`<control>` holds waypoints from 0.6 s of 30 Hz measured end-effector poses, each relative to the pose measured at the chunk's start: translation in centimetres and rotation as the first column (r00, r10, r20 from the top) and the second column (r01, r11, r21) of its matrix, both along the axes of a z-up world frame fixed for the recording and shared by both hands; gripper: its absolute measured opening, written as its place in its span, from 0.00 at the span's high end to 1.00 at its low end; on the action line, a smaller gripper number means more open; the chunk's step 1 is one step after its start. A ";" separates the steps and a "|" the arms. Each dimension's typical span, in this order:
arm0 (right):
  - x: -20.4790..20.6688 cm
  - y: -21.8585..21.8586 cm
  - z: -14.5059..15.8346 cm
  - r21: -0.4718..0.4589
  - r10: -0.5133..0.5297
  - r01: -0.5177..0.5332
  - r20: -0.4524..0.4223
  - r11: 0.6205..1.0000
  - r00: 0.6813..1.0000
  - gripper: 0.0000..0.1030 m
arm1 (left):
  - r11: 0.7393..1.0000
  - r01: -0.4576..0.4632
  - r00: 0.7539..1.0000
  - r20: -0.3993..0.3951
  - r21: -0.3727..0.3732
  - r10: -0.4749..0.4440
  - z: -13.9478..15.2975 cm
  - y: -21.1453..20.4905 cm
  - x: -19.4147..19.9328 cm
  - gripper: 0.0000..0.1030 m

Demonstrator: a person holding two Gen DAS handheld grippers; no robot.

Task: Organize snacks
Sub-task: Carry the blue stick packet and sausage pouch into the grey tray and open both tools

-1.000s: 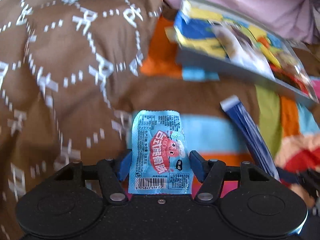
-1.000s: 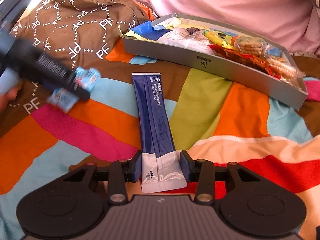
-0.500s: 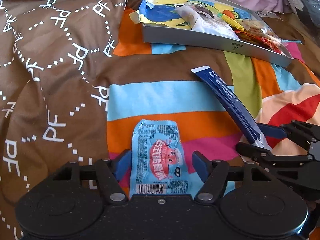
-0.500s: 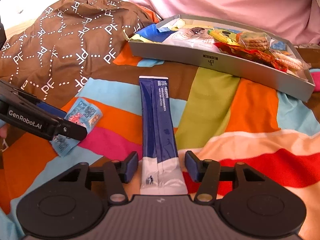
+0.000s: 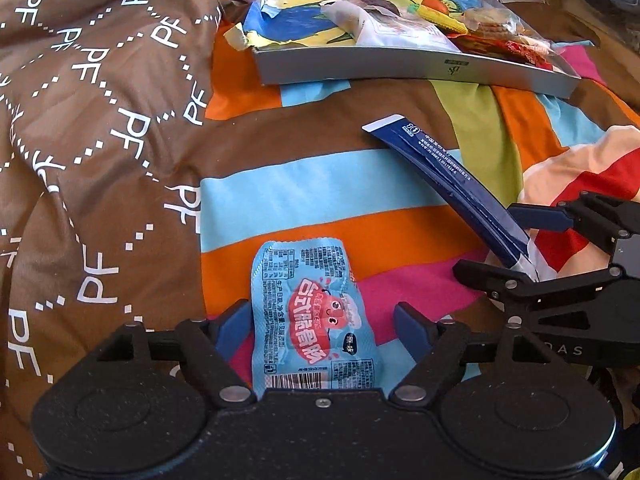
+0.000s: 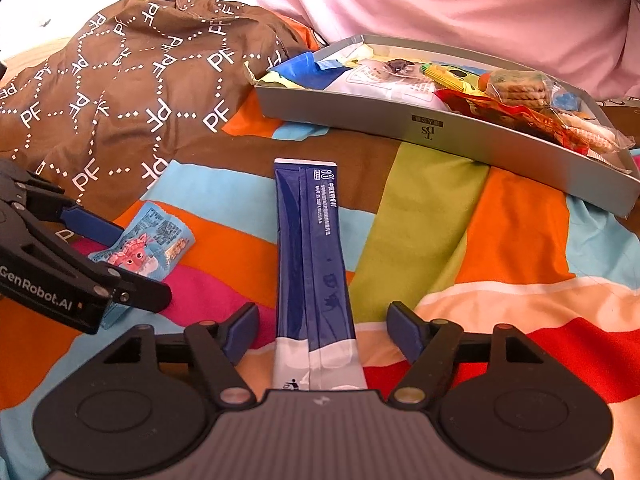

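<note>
Spread blue fingers [image 5: 234,322] of the left gripper [image 5: 322,320] flank a crinkled light-blue snack packet [image 5: 310,320] with a red cartoon; the right gripper [image 6: 322,326], likewise wide, straddles a long navy stick sachet [image 6: 312,252]. Both lie on a striped bedspread [image 6: 516,240], before a grey snack-filled tray [image 6: 440,128].

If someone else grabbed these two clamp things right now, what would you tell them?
Left hand-held gripper: open around the light blue snack packet, which lies on the striped blanket.
Right hand-held gripper: open around the white end of the dark blue stick pack, also on the blanket.
Done: the grey tray already holds several snacks.
Left: grip both packets and put them in the tray.
</note>
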State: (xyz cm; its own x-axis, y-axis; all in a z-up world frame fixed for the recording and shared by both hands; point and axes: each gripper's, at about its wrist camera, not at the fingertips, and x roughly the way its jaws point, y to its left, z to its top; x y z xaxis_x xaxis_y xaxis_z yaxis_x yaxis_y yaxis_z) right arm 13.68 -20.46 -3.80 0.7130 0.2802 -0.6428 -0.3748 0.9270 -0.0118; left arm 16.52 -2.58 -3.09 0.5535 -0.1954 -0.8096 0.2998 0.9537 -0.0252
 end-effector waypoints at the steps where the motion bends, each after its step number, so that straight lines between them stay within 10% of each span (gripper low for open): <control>1: 0.0 0.0 0.0 -0.003 0.000 0.000 0.002 1.000 1.000 0.28 | 1.000 0.000 1.000 0.001 0.006 0.000 0.0 -0.1 0.0 0.26; 11: -0.5 0.9 0.0 -0.026 0.046 -0.045 0.017 0.999 0.999 0.60 | 0.999 0.018 1.000 0.020 0.047 -0.018 -0.3 -0.3 0.0 0.35; 18: -0.8 1.2 0.0 -0.036 0.048 -0.047 0.025 0.998 0.999 0.63 | 0.997 0.026 0.999 0.037 0.073 -0.029 -0.3 -0.8 -0.4 0.39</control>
State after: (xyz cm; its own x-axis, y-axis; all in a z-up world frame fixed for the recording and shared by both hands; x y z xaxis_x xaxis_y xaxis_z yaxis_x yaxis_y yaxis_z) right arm 12.93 -19.26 -3.76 0.7161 0.2916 -0.6342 -0.4175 0.9071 -0.0544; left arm 16.14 -3.37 -3.41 0.5792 -0.1524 -0.8008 0.3252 0.9440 0.0556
